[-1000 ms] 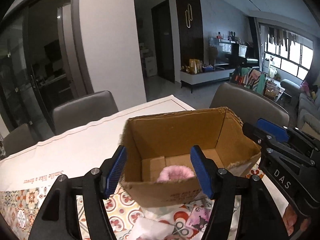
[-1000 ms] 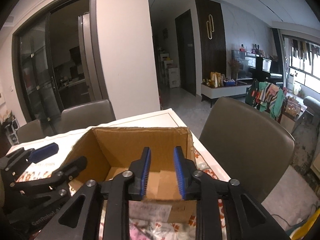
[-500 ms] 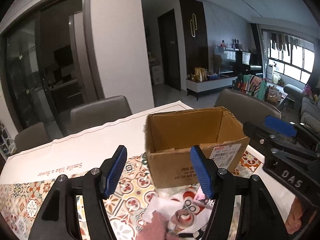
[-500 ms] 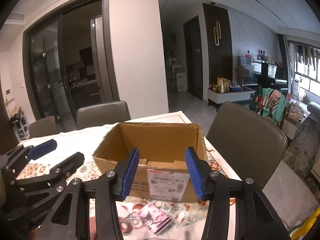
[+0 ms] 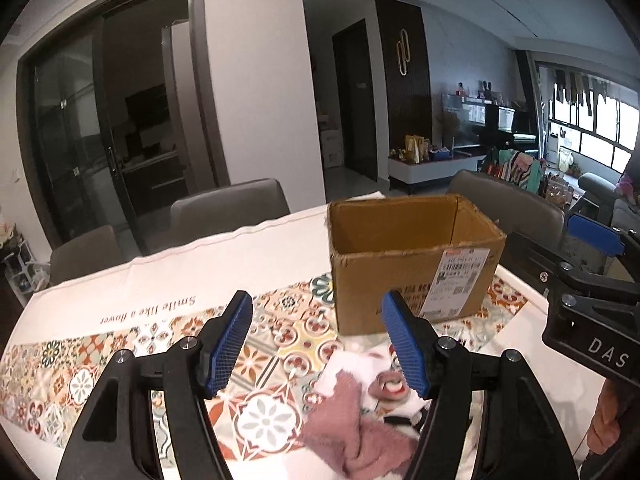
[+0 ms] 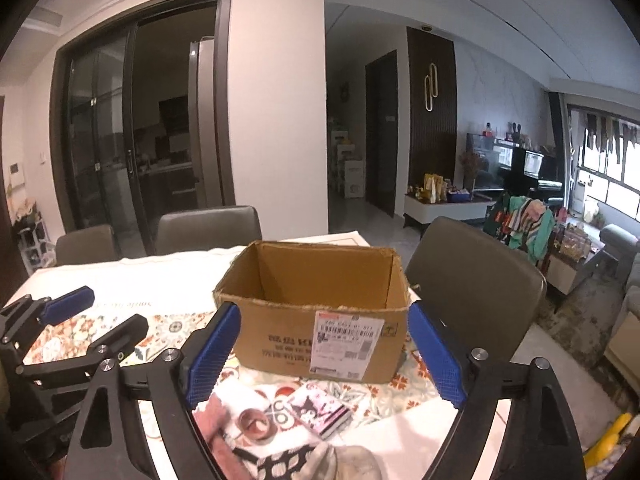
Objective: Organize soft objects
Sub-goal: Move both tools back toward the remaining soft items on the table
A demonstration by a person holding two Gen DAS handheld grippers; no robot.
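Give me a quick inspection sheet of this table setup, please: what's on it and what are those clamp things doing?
Surface: table under a flower-patterned cloth.
Job's things: open cardboard box, contents hidden; fuzzy pink cloth lying in front of it.
Clutter: small cartoon-print packet; a grey-patterned fabric at the near edge.
Grippers: left gripper open and empty above the pink cloth; right gripper open and empty, facing the box.
Cables: nothing seen.
Surroundings: grey chairs, glass sliding doors.
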